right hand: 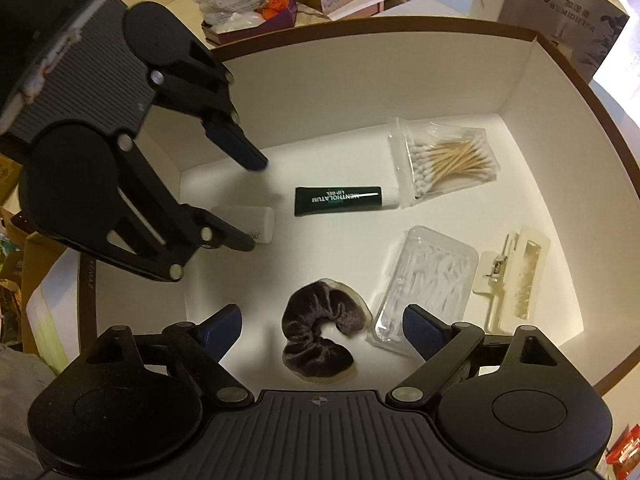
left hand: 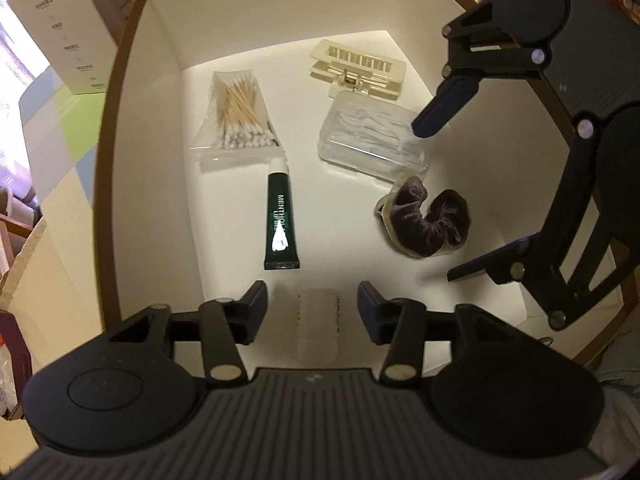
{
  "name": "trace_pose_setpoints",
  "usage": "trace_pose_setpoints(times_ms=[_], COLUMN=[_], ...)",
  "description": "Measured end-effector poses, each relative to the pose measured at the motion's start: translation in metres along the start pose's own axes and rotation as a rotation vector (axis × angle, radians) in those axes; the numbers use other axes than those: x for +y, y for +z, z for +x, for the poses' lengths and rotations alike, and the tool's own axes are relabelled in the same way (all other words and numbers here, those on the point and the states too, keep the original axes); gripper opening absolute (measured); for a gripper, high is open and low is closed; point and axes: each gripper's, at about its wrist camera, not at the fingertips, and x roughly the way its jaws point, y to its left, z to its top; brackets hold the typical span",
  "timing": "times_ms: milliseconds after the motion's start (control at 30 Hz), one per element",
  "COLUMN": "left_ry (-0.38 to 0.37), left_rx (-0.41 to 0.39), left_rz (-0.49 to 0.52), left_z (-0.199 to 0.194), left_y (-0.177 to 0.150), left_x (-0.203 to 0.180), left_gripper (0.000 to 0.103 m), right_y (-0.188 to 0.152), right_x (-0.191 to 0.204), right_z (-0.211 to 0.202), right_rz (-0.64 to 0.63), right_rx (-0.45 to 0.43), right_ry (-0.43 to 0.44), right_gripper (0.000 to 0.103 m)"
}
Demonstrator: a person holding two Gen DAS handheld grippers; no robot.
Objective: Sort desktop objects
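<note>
Box point(left hand: 168, 120): matt white card inside, brown edge along the rim.
Lip gel tube point(left hand: 281, 220), mid-floor of the box: glossy dark green plastic, white cap.
Cotton swabs point(left hand: 240, 116), beyond the tube's cap: pale wooden sticks, white cotton tips, in a clear shiny plastic bag.
Scrunchie point(right hand: 320, 332), beside the tube: dark plush velvet-like cloth, matt.
Clear case point(right hand: 428, 280), next to the scrunchie: transparent glossy plastic.
Hair clip point(right hand: 516, 276), beyond the case: cream smooth plastic, small metal spring.
Small tube point(left hand: 317, 322), at the lip gel tube's crimped end: frosted whitish plastic.
</note>
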Motion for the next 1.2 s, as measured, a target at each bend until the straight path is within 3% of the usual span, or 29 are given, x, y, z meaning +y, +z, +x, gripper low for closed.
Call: trace_pose_setpoints(times_ms=[167, 500, 867, 1200], left_ry=[0.019, 0.075, 0.174, 0.233], left_rx=[-0.002, -0.02, -0.083, -0.179], left_rz=[-0.013, -0.053, -0.119, -0.179], left_z=[-0.006, -0.023, -0.06, -0.11], left_y=[0.0, -0.003, -0.008, -0.01], left_x=[-0.002, -0.011, -0.024, -0.062], left_gripper=[0.05, 0.064, 0.068, 0.07], right_y=[-0.002, -0.009, -0.024, -0.066], right_x=[0.001, 0.007, 0.025, 0.031], right_z=[0.001, -0.019, -0.069, -0.125], right_rz=[-0.002, 0.003, -0.009, 0.026], right_rx=[0.001, -0.059, -0.197, -0.329], right_ry=[-0.014, -0.032, -0.048, -0.038], right_gripper=[0.093, 0.093, 0.093, 0.093])
